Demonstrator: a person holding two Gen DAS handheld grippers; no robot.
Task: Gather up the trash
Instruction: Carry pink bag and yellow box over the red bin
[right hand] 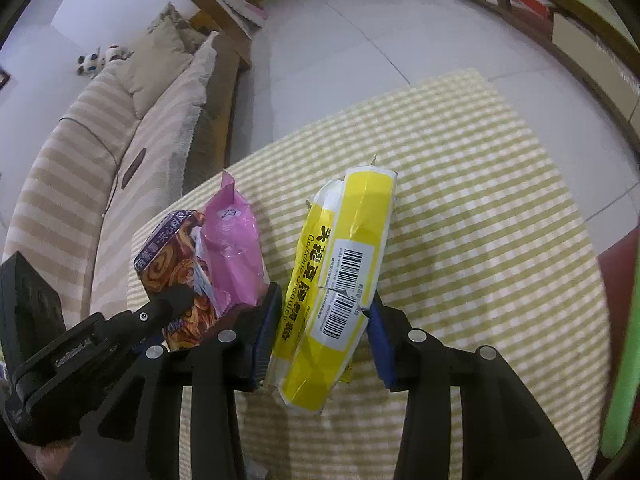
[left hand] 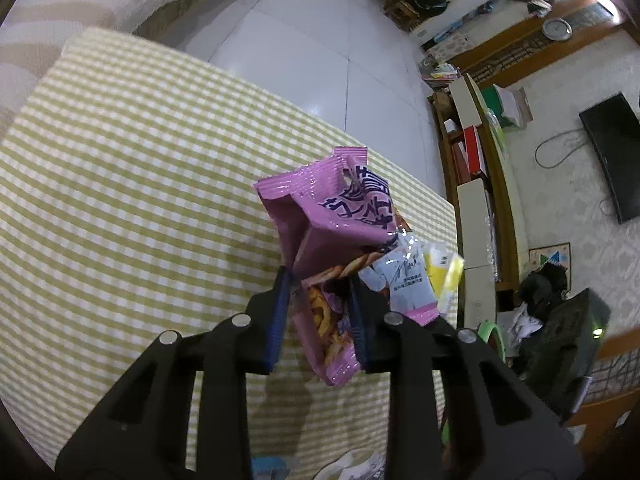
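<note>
Left wrist view: left gripper [left hand: 320, 316] pinches crinkly purple foil snack wrapper [left hand: 340, 224] — light, slippery. Right gripper [right hand: 320, 332] clamps torn yellow plastic packet [right hand: 344, 276] mid-body — soft.

One purple snack wrapper [left hand: 340, 236], one yellow packet [right hand: 340, 280], two claws.

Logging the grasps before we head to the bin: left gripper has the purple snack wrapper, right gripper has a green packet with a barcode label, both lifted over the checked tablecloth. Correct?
Not quite. The packet in the right gripper is yellow, not green; the right wrist view shows the yellow packet with its barcode label. The rest stands: the left gripper grips the purple snack wrapper over the checked tablecloth.
</note>
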